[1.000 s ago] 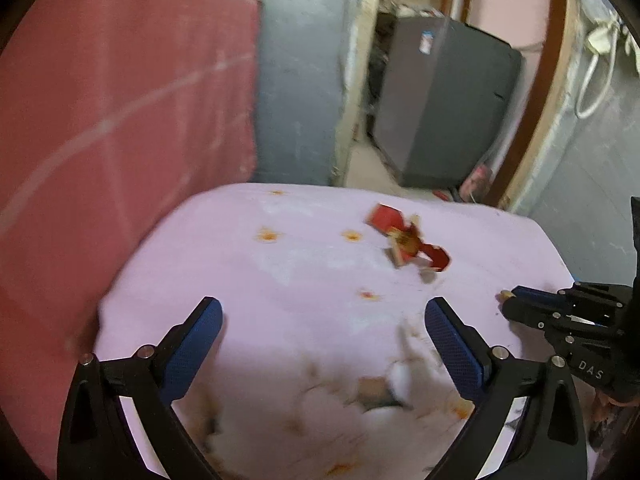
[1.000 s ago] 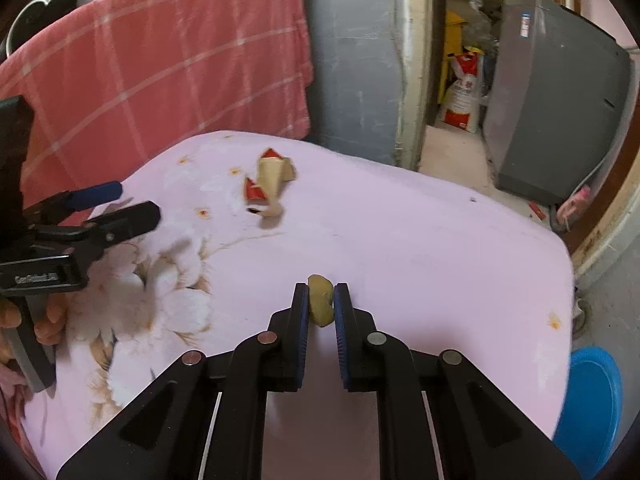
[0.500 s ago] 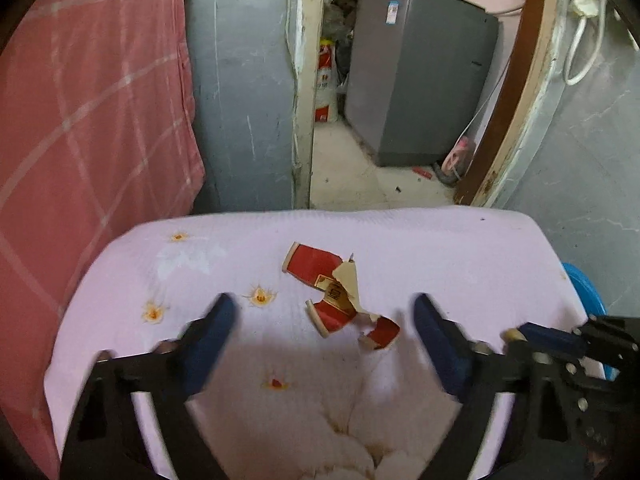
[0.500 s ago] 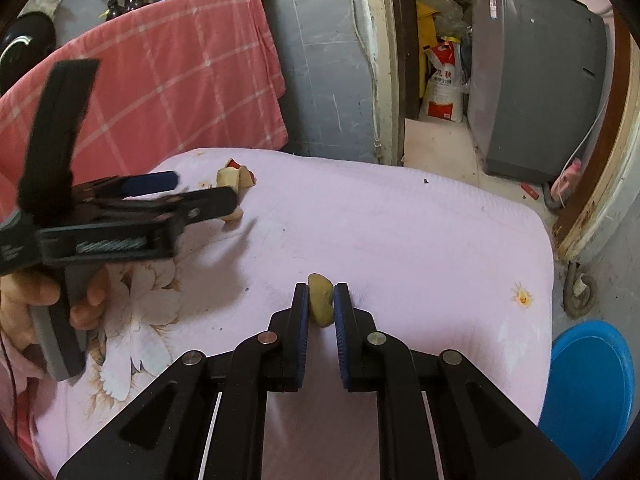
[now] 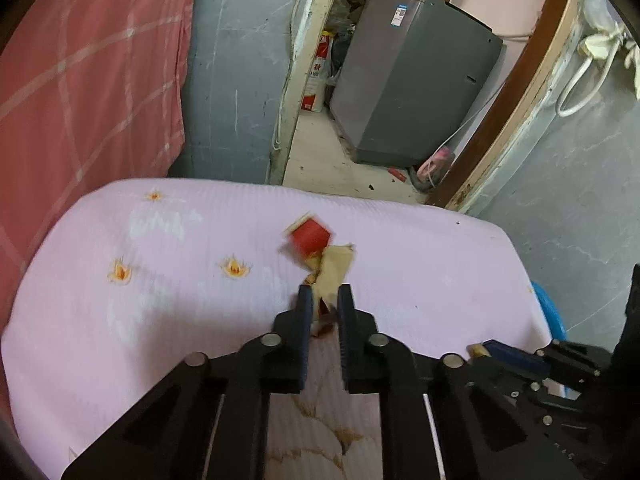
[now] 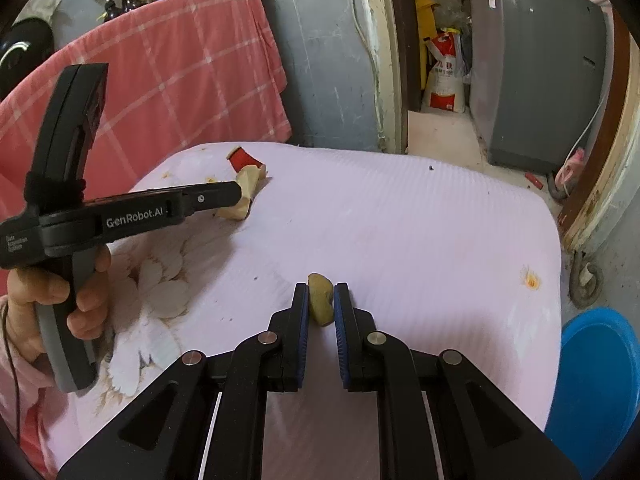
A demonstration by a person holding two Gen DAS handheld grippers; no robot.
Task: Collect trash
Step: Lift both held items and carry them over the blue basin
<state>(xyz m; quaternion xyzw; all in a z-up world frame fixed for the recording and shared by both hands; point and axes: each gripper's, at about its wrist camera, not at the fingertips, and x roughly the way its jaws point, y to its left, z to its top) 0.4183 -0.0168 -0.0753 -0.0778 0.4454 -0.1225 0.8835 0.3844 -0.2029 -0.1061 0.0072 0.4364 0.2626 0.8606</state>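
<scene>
A torn red and tan paper wrapper point(image 5: 320, 256) lies on the pink sheet point(image 5: 160, 280). My left gripper point(image 5: 323, 300) is shut on its near end, and the red part looks blurred. The wrapper also shows in the right wrist view point(image 6: 246, 176), at the tip of the left gripper point(image 6: 236, 196). My right gripper point(image 6: 321, 300) is shut on a small yellowish scrap point(image 6: 320, 298) and holds it over the sheet point(image 6: 400, 240). The right gripper also shows low at the right of the left wrist view point(image 5: 480, 350).
A blue bin point(image 6: 596, 380) stands on the floor beyond the sheet's right edge. A red checked cloth point(image 6: 168, 80) hangs at the back left. A grey appliance point(image 6: 536, 64) and a sack point(image 6: 444, 80) stand past the doorway.
My left gripper moved forward to the red wrapper and shut on it; it was wide open before. The right gripper stayed shut on the yellowish scrap.
</scene>
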